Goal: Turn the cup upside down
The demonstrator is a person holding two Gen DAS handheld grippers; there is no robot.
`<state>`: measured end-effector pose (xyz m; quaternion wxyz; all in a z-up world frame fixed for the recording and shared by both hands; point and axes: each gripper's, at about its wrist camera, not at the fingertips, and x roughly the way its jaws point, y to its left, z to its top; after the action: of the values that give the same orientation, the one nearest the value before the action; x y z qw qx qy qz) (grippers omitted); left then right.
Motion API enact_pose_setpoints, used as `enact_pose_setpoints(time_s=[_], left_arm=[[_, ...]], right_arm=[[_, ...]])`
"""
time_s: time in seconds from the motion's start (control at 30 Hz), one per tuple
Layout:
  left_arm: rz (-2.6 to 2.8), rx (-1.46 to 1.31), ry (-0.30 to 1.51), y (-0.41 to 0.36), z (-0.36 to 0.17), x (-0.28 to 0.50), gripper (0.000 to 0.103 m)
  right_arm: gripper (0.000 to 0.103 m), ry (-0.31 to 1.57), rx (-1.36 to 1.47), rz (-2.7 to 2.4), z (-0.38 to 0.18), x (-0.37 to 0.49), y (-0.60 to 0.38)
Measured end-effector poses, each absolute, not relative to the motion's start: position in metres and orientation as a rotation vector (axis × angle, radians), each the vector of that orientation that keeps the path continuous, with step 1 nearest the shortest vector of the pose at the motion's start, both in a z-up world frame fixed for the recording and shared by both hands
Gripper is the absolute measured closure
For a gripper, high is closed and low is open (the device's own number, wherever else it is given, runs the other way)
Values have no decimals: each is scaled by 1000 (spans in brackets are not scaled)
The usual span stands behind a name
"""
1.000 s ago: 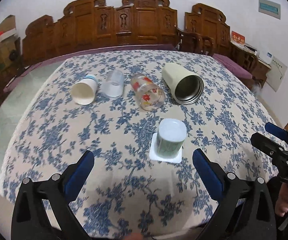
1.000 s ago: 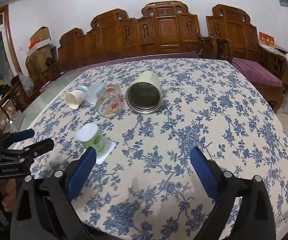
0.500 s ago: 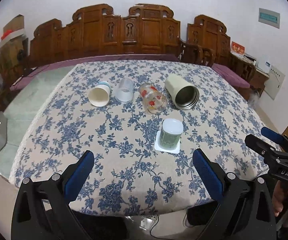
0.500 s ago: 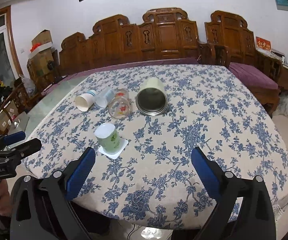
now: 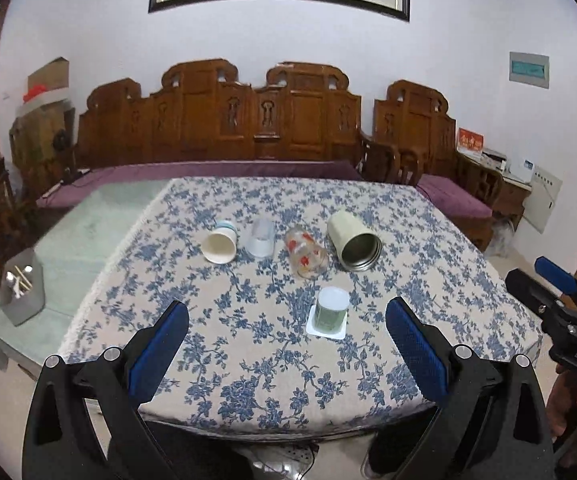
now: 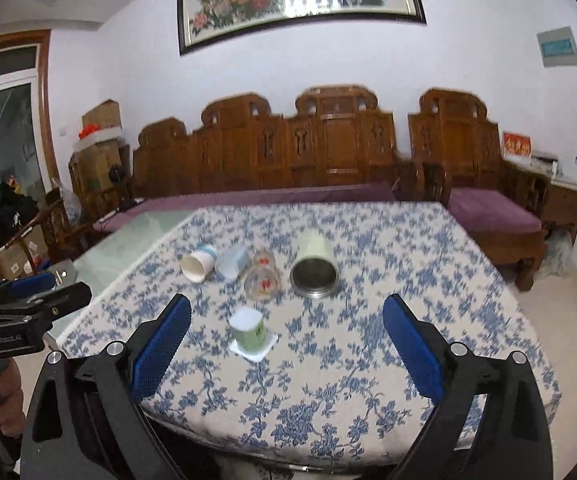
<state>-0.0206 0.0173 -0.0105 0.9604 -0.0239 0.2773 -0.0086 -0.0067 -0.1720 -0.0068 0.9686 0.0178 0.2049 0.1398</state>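
Observation:
A green cup (image 5: 330, 312) stands upside down on a white square coaster (image 5: 325, 329) on the floral tablecloth; it also shows in the right wrist view (image 6: 248, 330). My left gripper (image 5: 286, 346) is open and empty, held back from the table's near edge. My right gripper (image 6: 286, 346) is open and empty, also off the table, and shows at the right in the left wrist view (image 5: 548, 292). The left gripper shows at the left of the right wrist view (image 6: 32, 294).
Behind the green cup lie a white paper cup (image 5: 219, 243), a clear plastic cup (image 5: 261, 238), a red-flowered glass (image 5: 306, 258) and a cream metal tumbler (image 5: 354, 242), all on their sides. A carved wooden bench (image 5: 256, 120) stands behind the table. A grey box (image 5: 22, 290) sits at left.
Both grippers have pulled back and up from the table, so it looks smaller and farther. The cups have not moved. Both grippers stayed open.

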Motion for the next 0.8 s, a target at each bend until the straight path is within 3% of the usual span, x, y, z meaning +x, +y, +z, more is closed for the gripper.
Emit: enact_pose_setpoints(time_s=[0.8], left_arm=[[-15,-26,514,10,3,-36,8]], right_arm=[[5,364,40,273,8,-22,-171]])
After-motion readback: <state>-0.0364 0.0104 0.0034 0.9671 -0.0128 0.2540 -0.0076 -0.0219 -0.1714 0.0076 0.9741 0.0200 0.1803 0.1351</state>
